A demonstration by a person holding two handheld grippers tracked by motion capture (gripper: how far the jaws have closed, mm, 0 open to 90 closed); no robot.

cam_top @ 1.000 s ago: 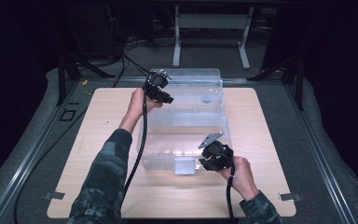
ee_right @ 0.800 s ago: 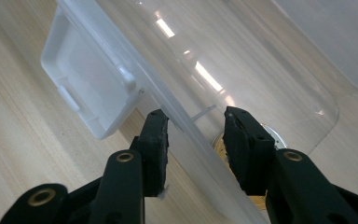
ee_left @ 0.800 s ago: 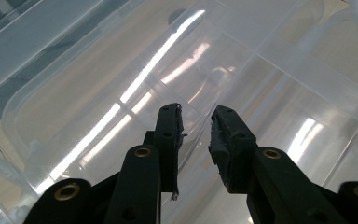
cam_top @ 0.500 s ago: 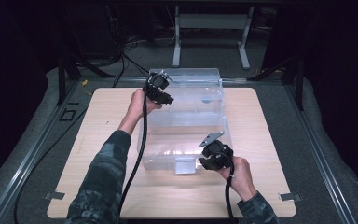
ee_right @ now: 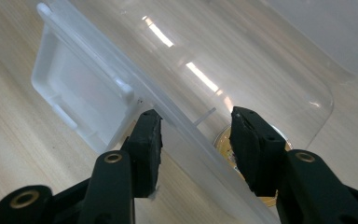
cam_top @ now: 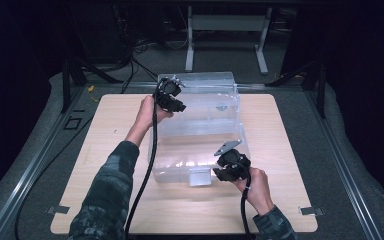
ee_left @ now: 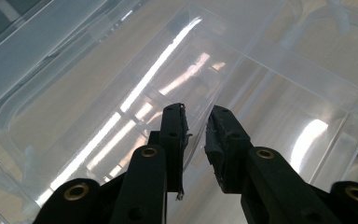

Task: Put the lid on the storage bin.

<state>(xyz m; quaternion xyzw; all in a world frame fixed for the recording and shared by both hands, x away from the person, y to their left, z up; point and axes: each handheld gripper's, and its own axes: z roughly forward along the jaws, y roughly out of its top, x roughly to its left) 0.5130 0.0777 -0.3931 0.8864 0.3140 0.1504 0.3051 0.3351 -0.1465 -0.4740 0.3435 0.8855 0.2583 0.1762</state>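
Observation:
A clear plastic storage box [cam_top: 200, 145] with a lid stands in the middle of the wooden table [cam_top: 290, 130]. My left gripper [cam_top: 180, 106] is at its far left corner, shut on a thin clear edge of the lid [ee_left: 200, 126]. My right gripper [cam_top: 217, 174] is at the near right corner beside the white latch [cam_top: 200, 176]. In the right gripper view the jaws have just been opening. They straddle the box's rim [ee_right: 182, 126] with a gap at the pads, right gripper [ee_right: 196, 123] open. A gold round thing [ee_right: 223, 139] shows through the plastic.
The table's near edge runs just below my right hand. Grey carpet and metal rails border the table. A white frame stand [cam_top: 227, 30] and cables lie on the floor beyond the far edge. A small dark object [cam_top: 221, 107] shows inside the box.

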